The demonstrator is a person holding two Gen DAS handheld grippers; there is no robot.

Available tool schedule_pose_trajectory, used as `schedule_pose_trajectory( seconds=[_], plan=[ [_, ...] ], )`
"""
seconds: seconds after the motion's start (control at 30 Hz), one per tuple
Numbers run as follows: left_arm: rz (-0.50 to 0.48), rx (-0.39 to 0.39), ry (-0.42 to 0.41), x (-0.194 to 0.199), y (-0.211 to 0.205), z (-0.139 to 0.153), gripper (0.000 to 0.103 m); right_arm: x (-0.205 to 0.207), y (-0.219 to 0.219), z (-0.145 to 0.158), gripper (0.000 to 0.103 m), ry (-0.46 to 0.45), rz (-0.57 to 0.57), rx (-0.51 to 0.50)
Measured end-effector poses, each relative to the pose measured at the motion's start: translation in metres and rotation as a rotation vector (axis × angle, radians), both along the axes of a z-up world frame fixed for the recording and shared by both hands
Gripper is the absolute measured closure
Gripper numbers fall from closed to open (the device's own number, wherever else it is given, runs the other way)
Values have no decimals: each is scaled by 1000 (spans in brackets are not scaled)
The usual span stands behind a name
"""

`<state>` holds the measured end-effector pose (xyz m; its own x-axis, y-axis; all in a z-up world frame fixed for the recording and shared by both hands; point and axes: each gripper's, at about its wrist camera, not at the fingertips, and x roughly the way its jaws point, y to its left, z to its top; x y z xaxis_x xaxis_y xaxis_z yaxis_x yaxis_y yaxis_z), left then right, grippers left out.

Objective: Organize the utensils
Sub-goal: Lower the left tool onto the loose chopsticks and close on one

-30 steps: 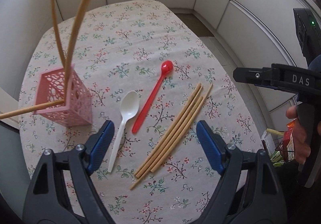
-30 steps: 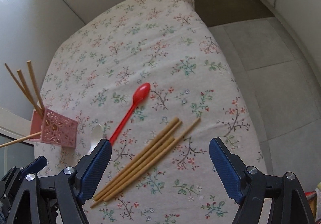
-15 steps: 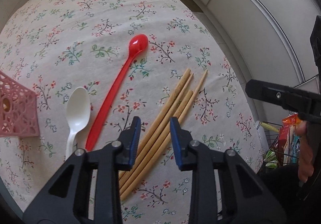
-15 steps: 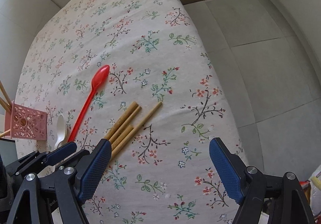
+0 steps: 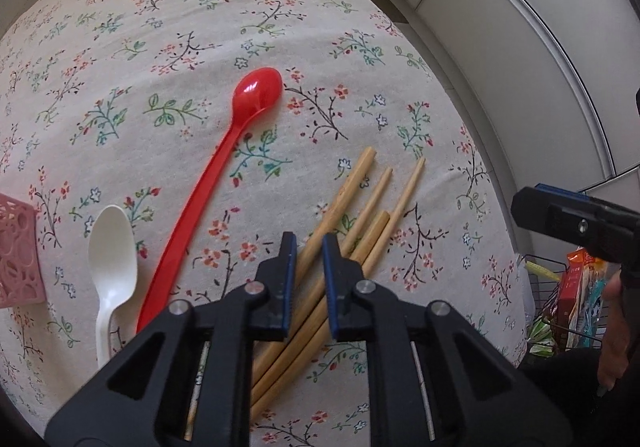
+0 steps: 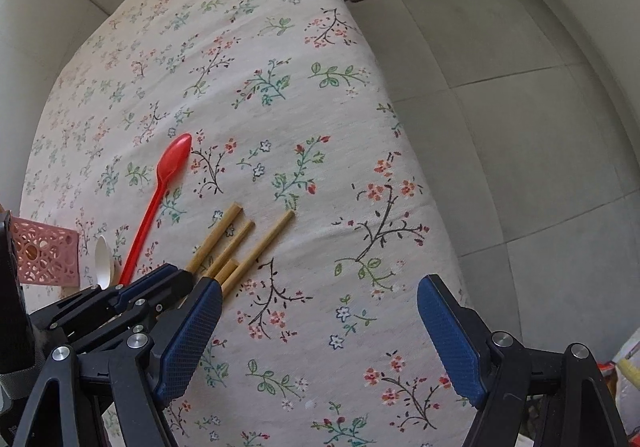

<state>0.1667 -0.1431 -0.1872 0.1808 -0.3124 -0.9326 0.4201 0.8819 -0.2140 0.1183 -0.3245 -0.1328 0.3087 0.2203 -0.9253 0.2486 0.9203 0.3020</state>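
Pink basket (image 5: 16,255), contents unseen

Open floral tablecloth (image 6: 320,95) beyond and right of bundled bamboo chopsticks (image 5: 360,215); obstructed left by long red plastic spoon (image 5: 224,155), white plastic spoon (image 5: 112,247), pink lattice basket (image 5: 16,255).

Left gripper (image 5: 309,247): black plastic arms with triangular cut-outs, silver screws at the joints, slim blue pads. Right gripper (image 6: 318,321): same black frame and silver screws, broad blue fingers (image 6: 448,339) with cross-hatched rubber texture.
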Motion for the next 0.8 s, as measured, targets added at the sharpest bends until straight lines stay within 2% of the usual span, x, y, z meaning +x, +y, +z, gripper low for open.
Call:
schedule_pose_trajectory(
  seconds=[0.13, 0.27, 0.37, 0.4, 0.47, 0.53, 0.67, 0.77, 0.8],
  plan=[
    [16, 1, -5, 3, 0, -1, 88, 2, 2, -3, 19, 11, 4, 0],
    [53, 73, -17, 0, 4, 3, 91, 3, 3, -4, 19, 16, 7, 6],
    [56, 130, 6, -2, 8, 8, 100, 4, 3, -4, 19, 16, 8, 6],
    [45, 138, 15, -3, 8, 9, 100, 4, 3, -4, 19, 17, 10, 6],
    [35, 113, 23, -3, 9, 11, 100, 5, 6, -5, 19, 19, 13, 5],
    [44, 92, -11, 0, 14, 16, 99, 6, 6, -7, 19, 25, 16, 7],
    [22, 60, -67, 8, 11, 15, 84, 7, 4, -8, 19, 30, 10, 12],
    [7, 49, -56, 16, 1, 2, 82, 8, 3, -12, 19, 38, 8, 10],
    [8, 41, -88, 20, -5, 5, 82, 9, 3, -13, 19, 42, 8, 12]
  ],
)
